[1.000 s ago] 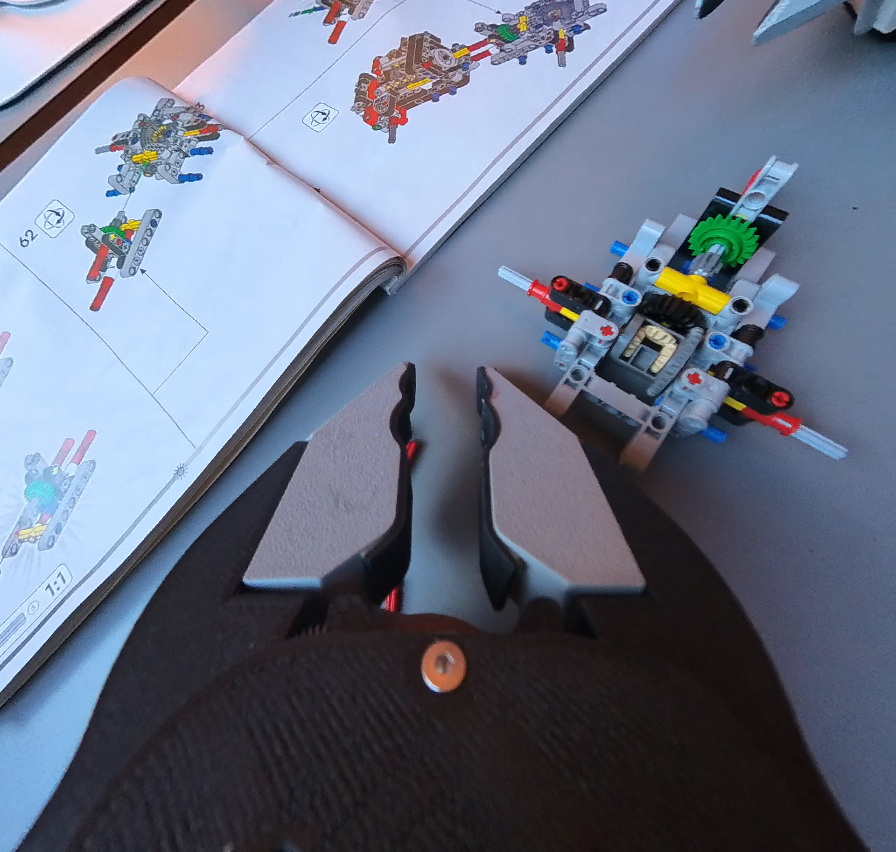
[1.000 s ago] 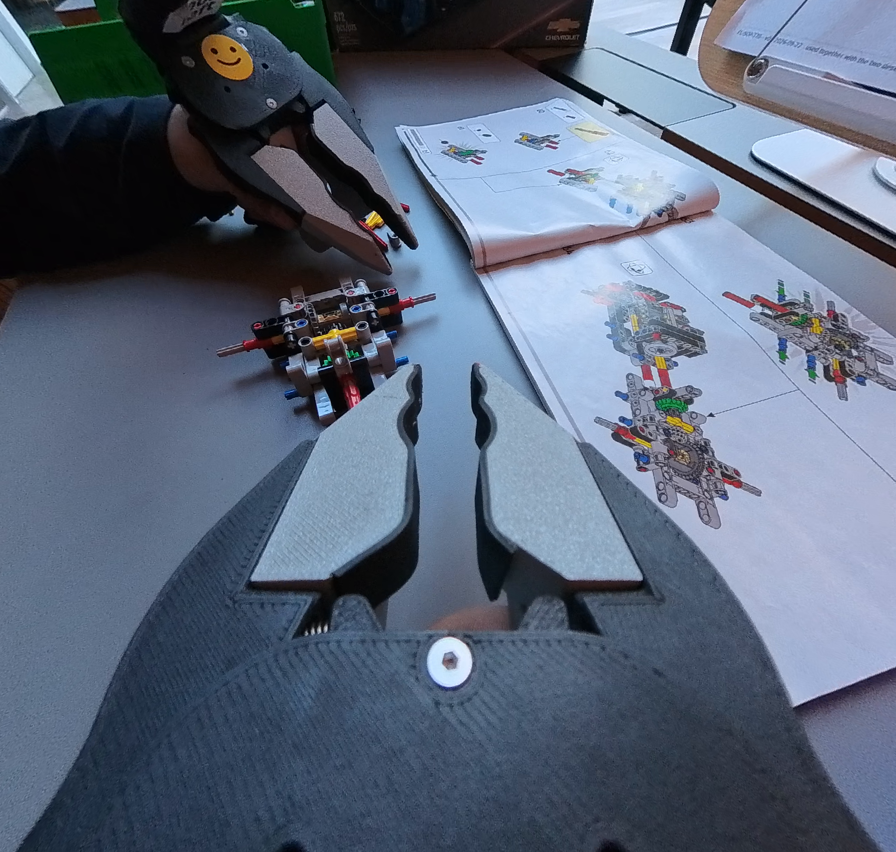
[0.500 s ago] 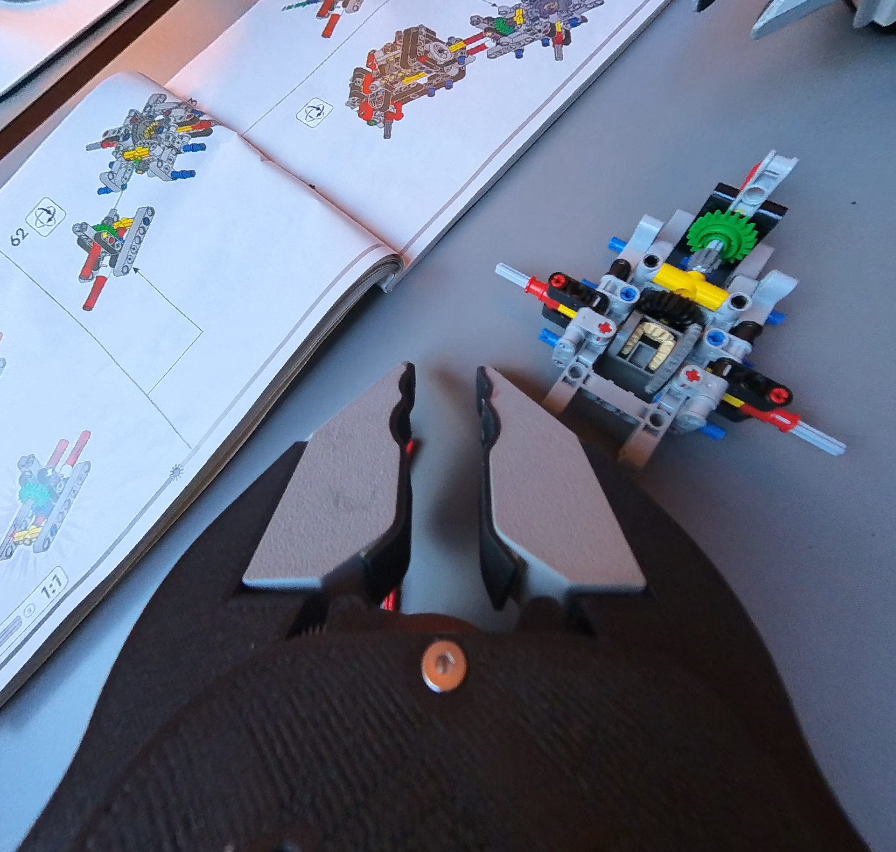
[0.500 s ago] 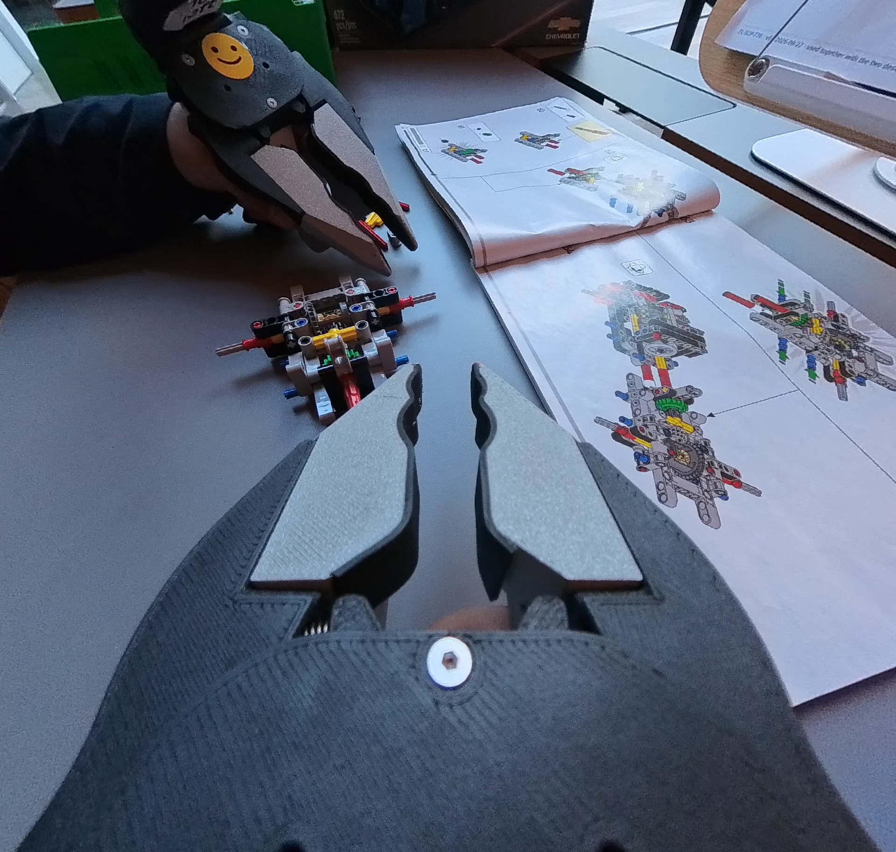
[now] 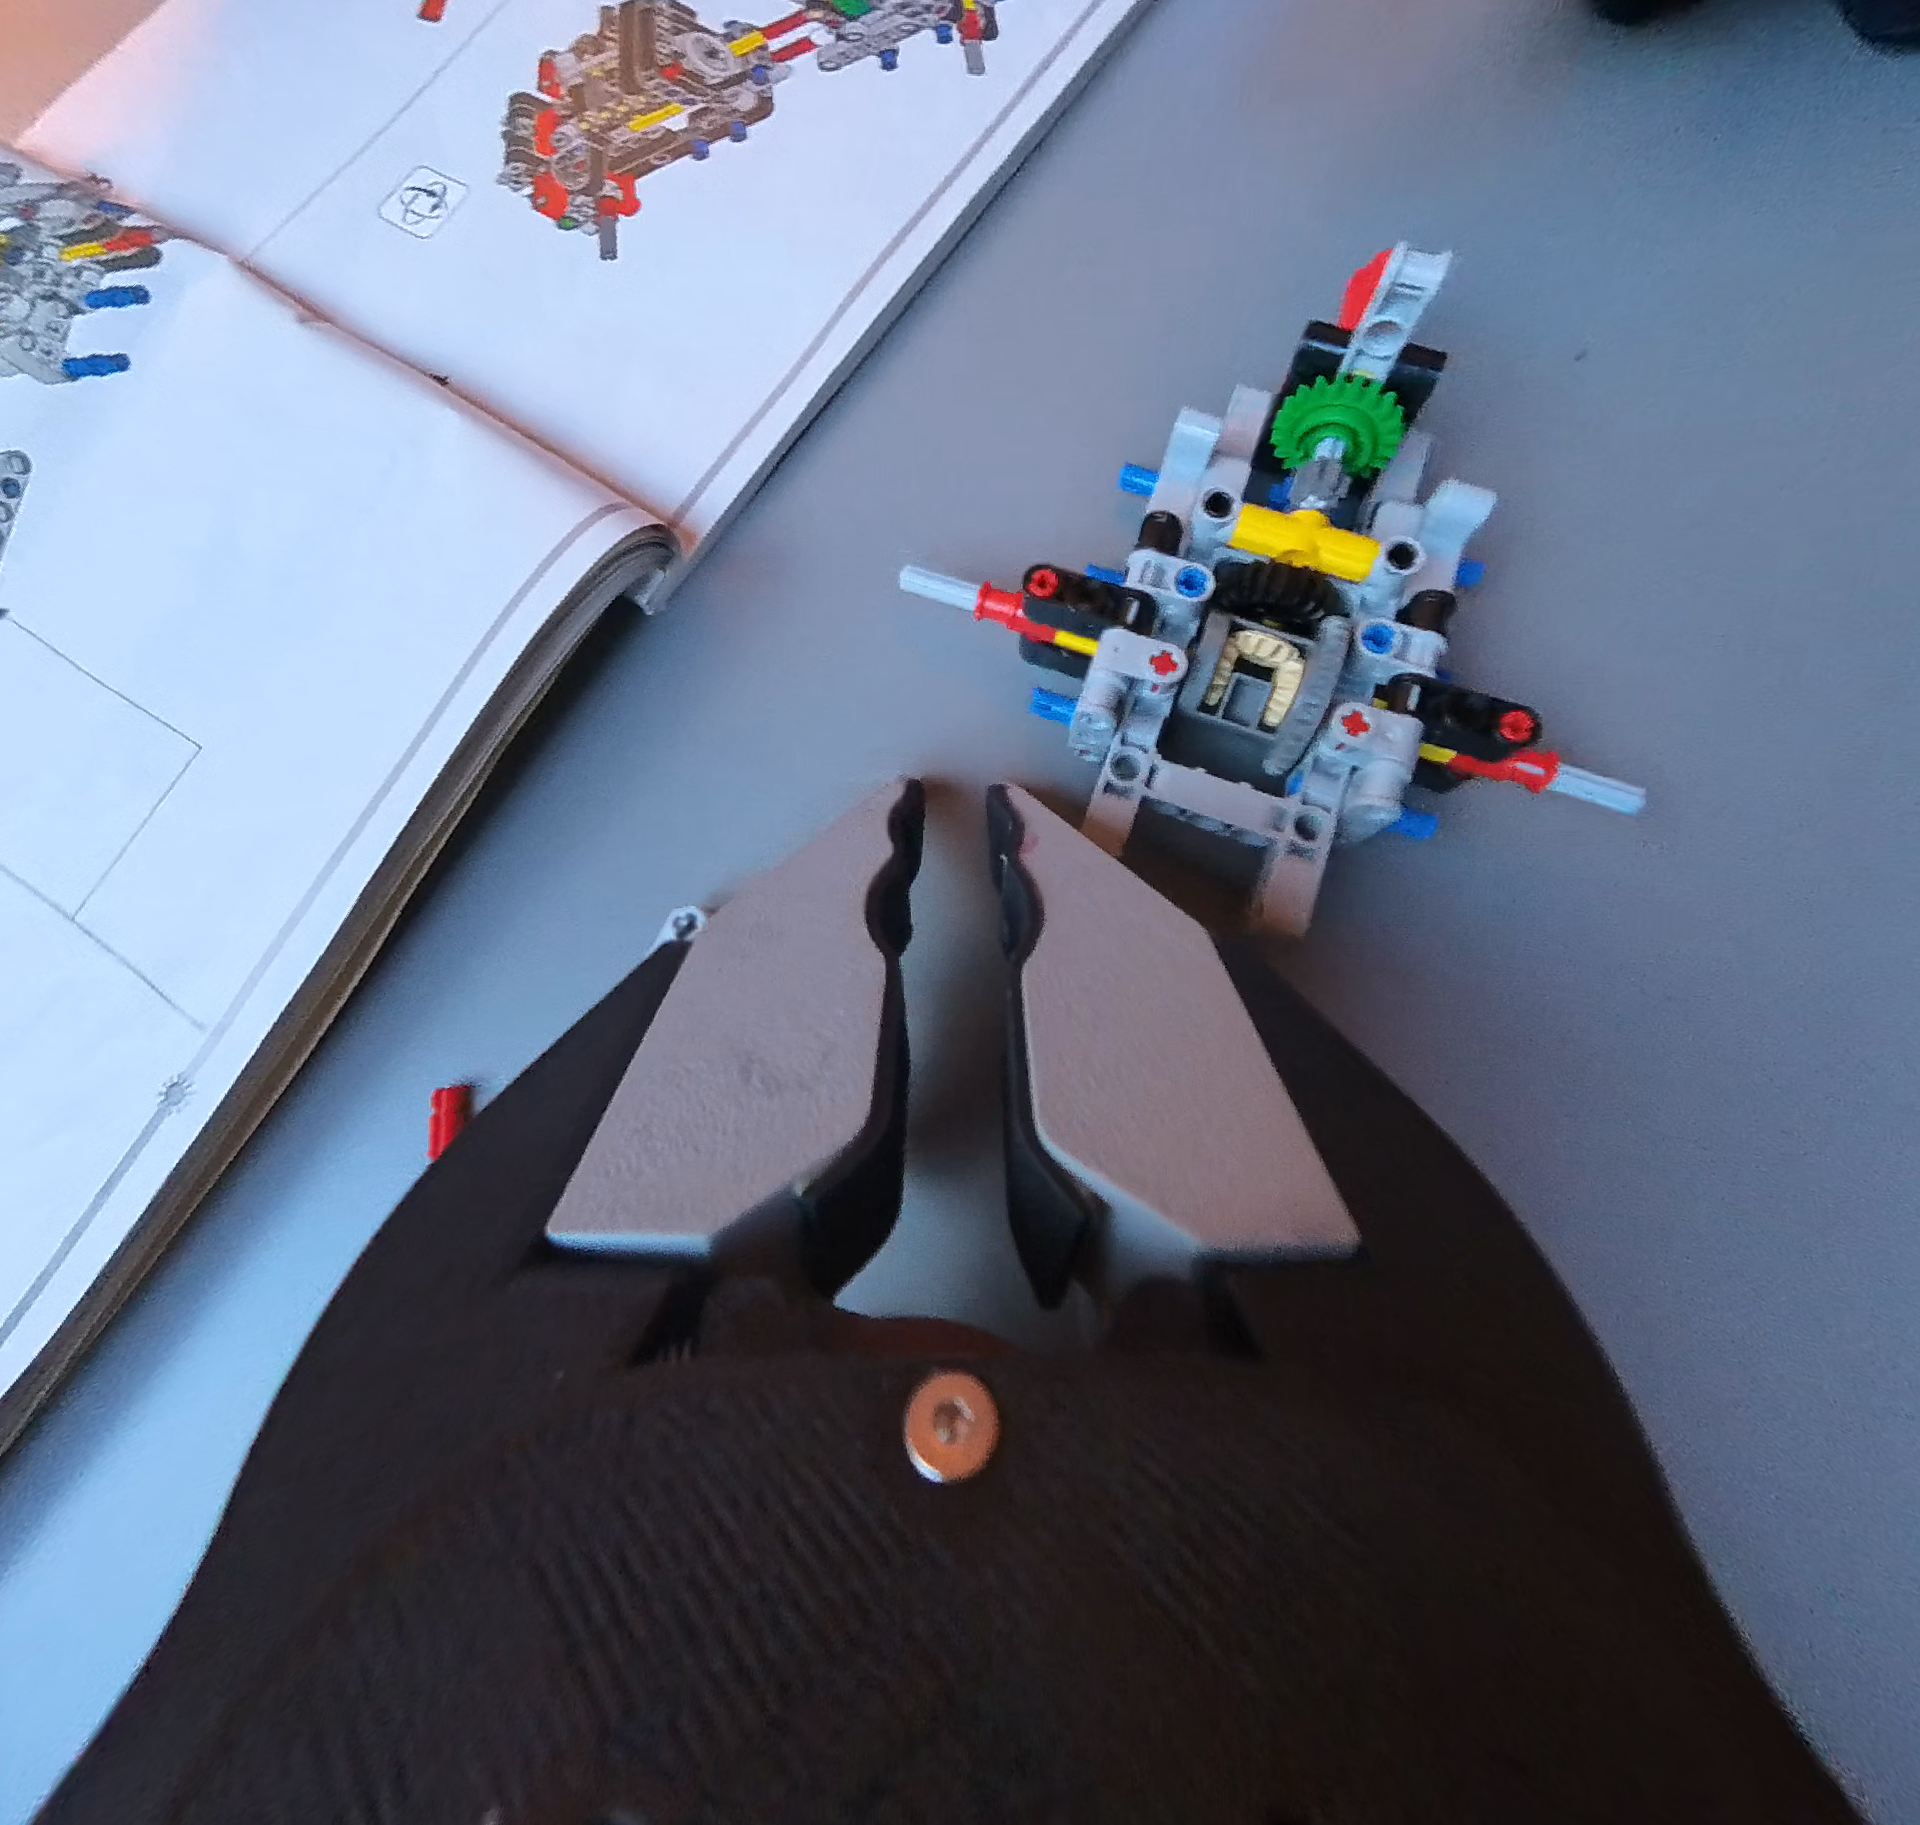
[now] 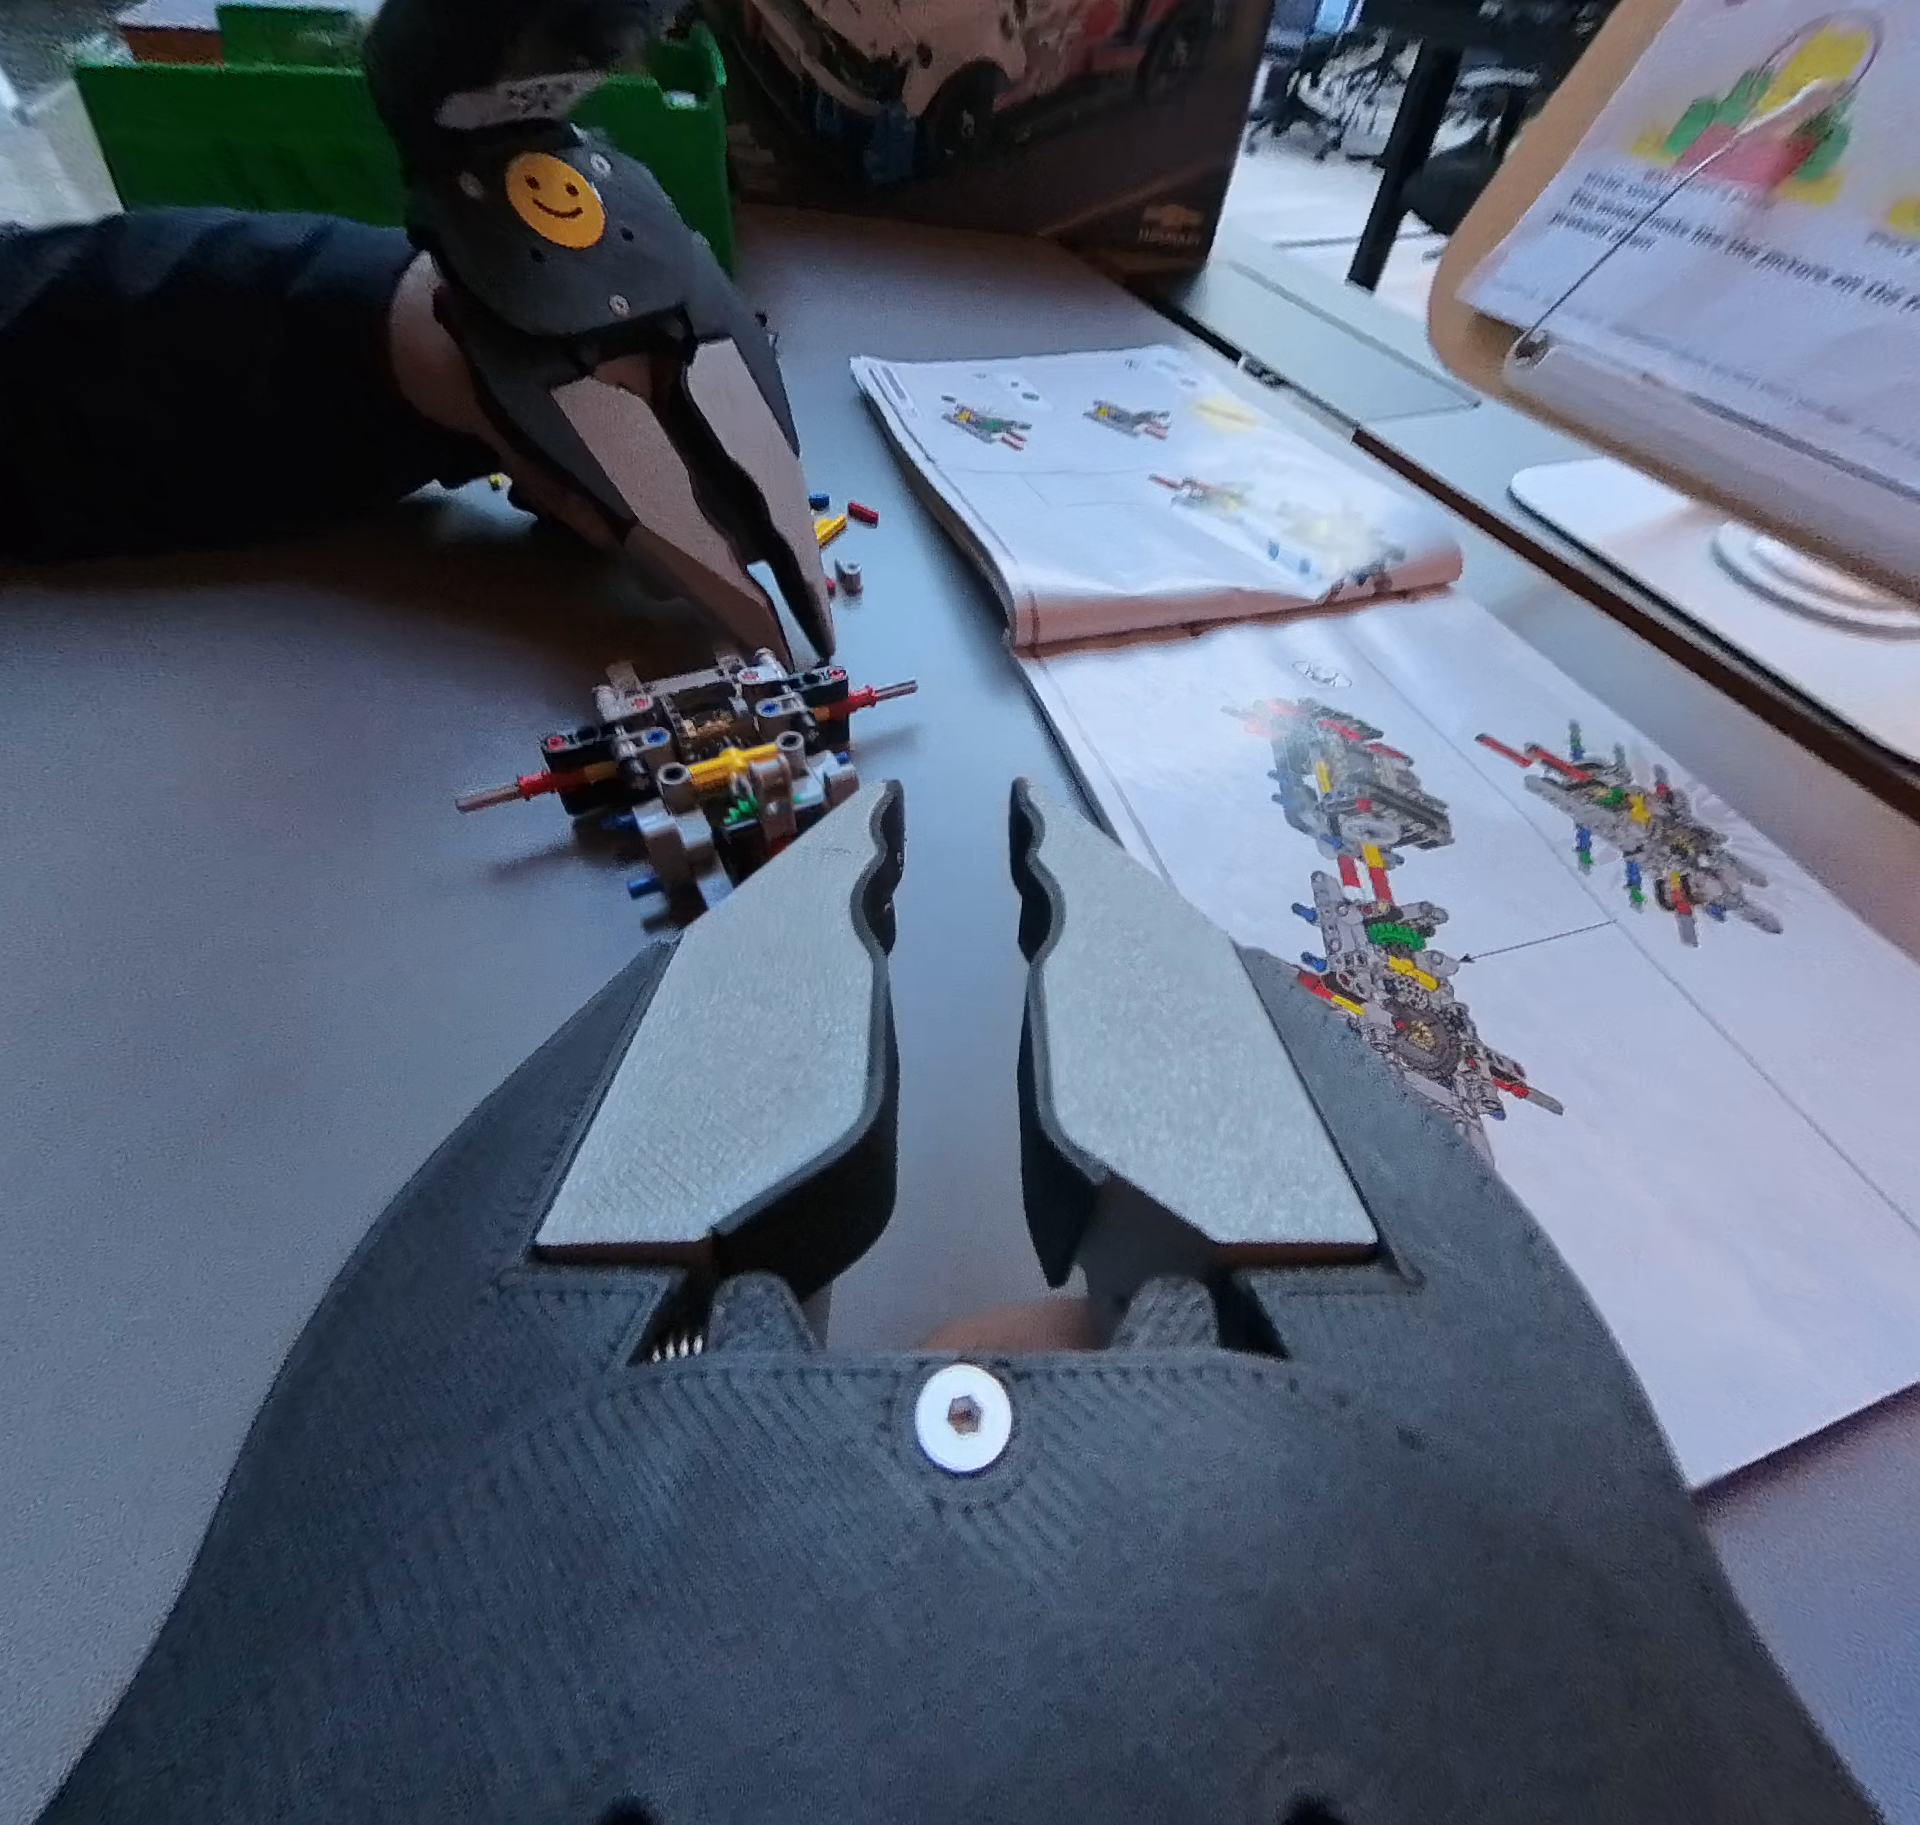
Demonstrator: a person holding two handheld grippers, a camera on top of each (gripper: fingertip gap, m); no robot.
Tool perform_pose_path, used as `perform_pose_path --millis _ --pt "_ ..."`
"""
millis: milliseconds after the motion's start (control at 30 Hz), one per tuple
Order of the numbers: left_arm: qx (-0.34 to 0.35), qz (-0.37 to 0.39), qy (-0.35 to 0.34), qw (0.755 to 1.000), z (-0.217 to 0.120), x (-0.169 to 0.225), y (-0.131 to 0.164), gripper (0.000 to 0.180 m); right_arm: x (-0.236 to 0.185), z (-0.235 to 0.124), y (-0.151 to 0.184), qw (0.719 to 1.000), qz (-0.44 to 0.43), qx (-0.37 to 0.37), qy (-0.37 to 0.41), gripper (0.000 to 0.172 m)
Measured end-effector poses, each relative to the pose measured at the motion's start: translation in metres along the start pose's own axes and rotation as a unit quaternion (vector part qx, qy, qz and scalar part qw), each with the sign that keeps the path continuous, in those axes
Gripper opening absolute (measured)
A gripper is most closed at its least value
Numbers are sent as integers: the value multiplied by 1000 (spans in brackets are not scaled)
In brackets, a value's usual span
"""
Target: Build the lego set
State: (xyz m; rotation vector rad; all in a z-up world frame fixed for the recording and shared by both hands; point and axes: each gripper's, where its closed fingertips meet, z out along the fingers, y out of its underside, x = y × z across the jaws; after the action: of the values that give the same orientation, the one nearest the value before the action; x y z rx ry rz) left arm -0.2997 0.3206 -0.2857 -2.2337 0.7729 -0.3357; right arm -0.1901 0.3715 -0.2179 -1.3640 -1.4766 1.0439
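Observation:
A small brick assembly [image 5: 1278,632] of grey, black, yellow and red parts with a green gear lies on the grey table. My left gripper [image 5: 951,799] is just before its near grey frame, slightly to its left. The fingers stand a narrow gap apart with only bare table showing between them. In the right wrist view the left gripper [image 6: 800,632] points down at the far side of the assembly [image 6: 707,747]. My right gripper [image 6: 956,799] is open and empty, with its left finger [image 6: 831,871] beside the assembly's near right corner.
An open instruction booklet [image 5: 416,528] lies left of the assembly, and shows to its right in the right wrist view [image 6: 1558,944]. A loose red pin [image 5: 449,1119] and other small pieces [image 6: 847,528] lie on the table. A green bin [image 6: 260,144], a box [image 6: 987,61] and a stand [image 6: 1714,269] are at the back.
My left gripper has moved closer to the assembly and its jaws have narrowed. The red pin seen under its left finger now lies on the table behind it. My right gripper has moved nearer the assembly.

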Motion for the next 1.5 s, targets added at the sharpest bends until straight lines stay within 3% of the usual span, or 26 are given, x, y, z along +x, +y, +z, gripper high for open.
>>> perform_pose_path --millis 133,267,433,567,667,867,1000,1267,1367,1500 --pt "-1 10 18 1000 -1 8 1 8 -11 -24 -21 998 -18 38 43 19" --pt "-5 23 60 998 -1 29 1 11 -9 -88 -32 986 -40 74 147 18" --pt "-17 65 111 992 0 66 0 14 17 -202 -14 954 -3 73 291 18" --pt "-18 79 128 989 3 83 -3 18 26 -257 16 948 98 51 298 27" --pt "-19 79 128 988 3 83 -3 18 29 -265 45 949 146 5 281 32" --pt "-13 50 115 992 0 69 -1 17 60 -267 101 924 163 -107 330 56" --pt "-7 34 119 992 -1 66 0 16 75 -256 97 941 130 -120 289 71" --pt "-4 31 124 992 -1 66 0 17 101 -238 94 962 159 -120 188 69" --pt "-4 28 127 991 -2 66 0 17 94 -231 96 965 170 -132 152 54" --pt "-5 25 132 991 -3 65 1 16 74 -221 100 962 165 -153 152 66"
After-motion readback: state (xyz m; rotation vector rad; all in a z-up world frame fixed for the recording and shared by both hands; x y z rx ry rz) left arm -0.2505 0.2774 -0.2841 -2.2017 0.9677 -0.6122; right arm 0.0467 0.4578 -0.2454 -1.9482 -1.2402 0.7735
